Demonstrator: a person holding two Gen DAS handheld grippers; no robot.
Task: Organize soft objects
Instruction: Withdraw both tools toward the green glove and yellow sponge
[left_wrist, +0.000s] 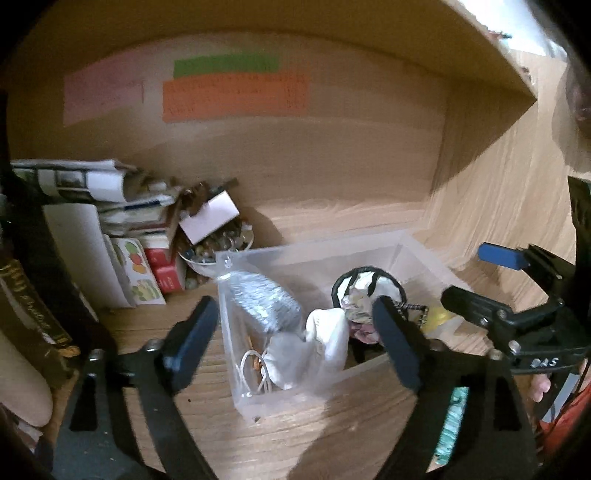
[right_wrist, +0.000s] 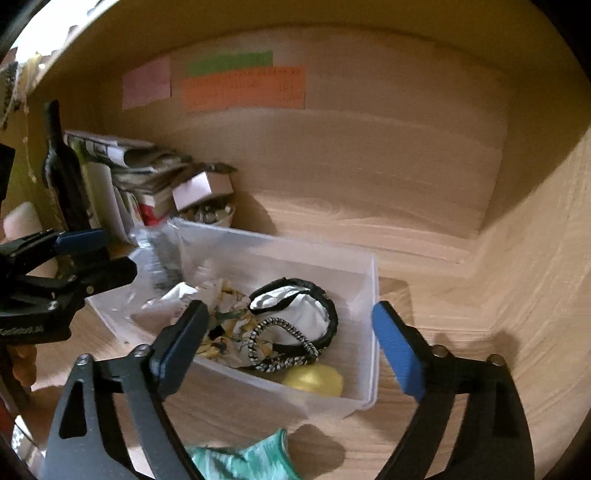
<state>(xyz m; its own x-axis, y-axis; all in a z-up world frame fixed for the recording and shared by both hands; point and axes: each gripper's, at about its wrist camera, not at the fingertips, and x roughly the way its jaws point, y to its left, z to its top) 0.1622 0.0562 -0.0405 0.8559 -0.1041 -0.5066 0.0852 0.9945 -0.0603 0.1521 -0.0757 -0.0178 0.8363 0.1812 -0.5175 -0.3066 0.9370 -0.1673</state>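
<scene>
A clear plastic bin (left_wrist: 373, 251) (right_wrist: 372, 332) stands on the wooden shelf. It holds a clear bag with grey fabric (left_wrist: 264, 302), white cloth (left_wrist: 328, 336), a floral cloth (right_wrist: 229, 321), a white pouch with black trim (right_wrist: 306, 310), a braided band (right_wrist: 280, 347) and a yellow soft thing (right_wrist: 314, 380). My left gripper (left_wrist: 295, 332) is open and empty, just in front of the bin. My right gripper (right_wrist: 291, 339) is open and empty, fingers either side of the bin's near corner. The right gripper also shows in the left wrist view (left_wrist: 480, 277). A teal cloth (right_wrist: 243, 461) lies below the right gripper.
Books and papers (left_wrist: 110, 221) stack at the left, with a bowl of small items (left_wrist: 218, 247) and a white box (left_wrist: 210, 218). A dark bottle (right_wrist: 62, 170) stands far left. Coloured notes (left_wrist: 236, 92) are on the back wall. The shelf wall (left_wrist: 498, 184) rises at the right.
</scene>
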